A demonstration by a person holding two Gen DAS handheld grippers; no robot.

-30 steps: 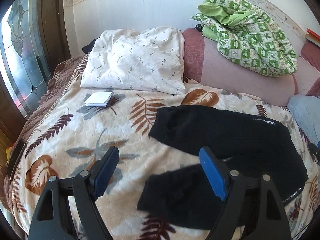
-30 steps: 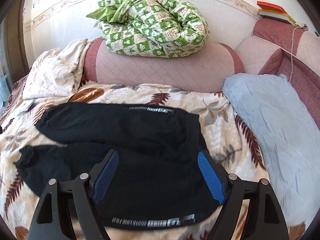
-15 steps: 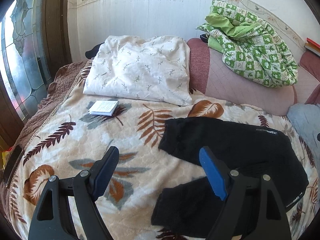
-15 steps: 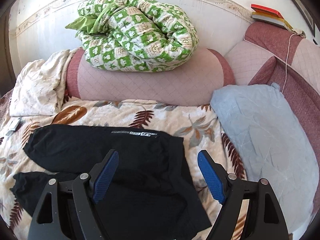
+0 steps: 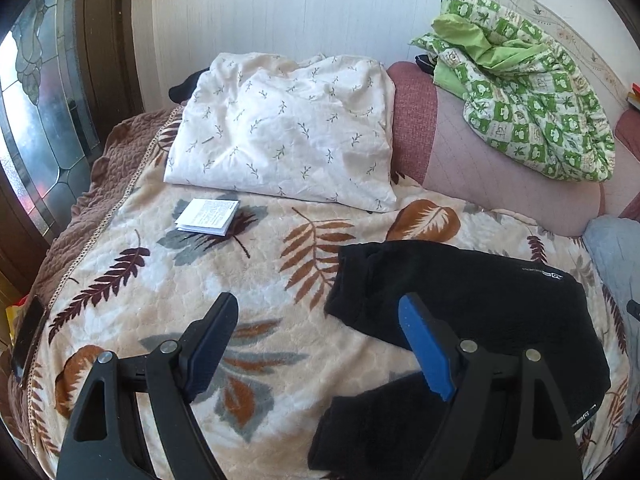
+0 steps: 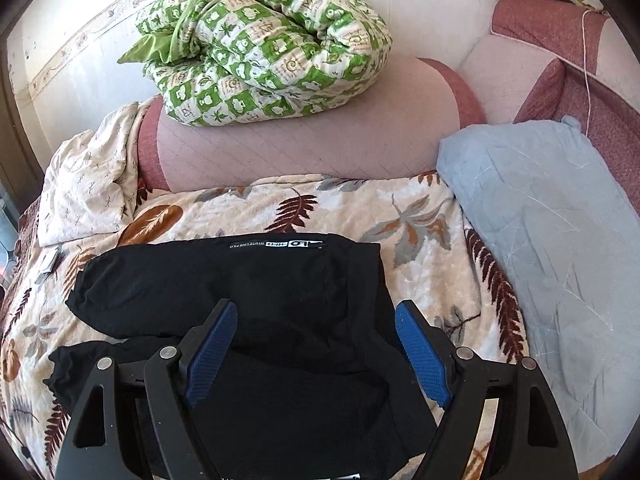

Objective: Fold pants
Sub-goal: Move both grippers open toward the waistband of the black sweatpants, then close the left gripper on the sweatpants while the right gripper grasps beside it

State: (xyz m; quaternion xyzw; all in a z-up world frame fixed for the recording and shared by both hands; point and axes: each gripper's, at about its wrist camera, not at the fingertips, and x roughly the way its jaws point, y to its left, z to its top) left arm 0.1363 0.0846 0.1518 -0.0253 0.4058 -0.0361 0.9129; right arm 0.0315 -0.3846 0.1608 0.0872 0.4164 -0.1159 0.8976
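Pants [image 6: 240, 292] lie crosswise on the blanket [image 5: 280, 360] — legs left, waist right.
Right gripper [image 6: 314, 350] sits over them, left gripper [image 5: 320, 344] beside the leg ends — both wide open, empty.

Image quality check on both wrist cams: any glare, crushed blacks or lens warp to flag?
Left wrist: the stained-glass window at the left edge blows out white; strong fisheye bend and dark corner vignette. Right wrist: the black pants are crushed nearly featureless, only the white logo strip readable; the white wall is washed out; the rolled green checked quilt stays sharp. No motion blur in either view.
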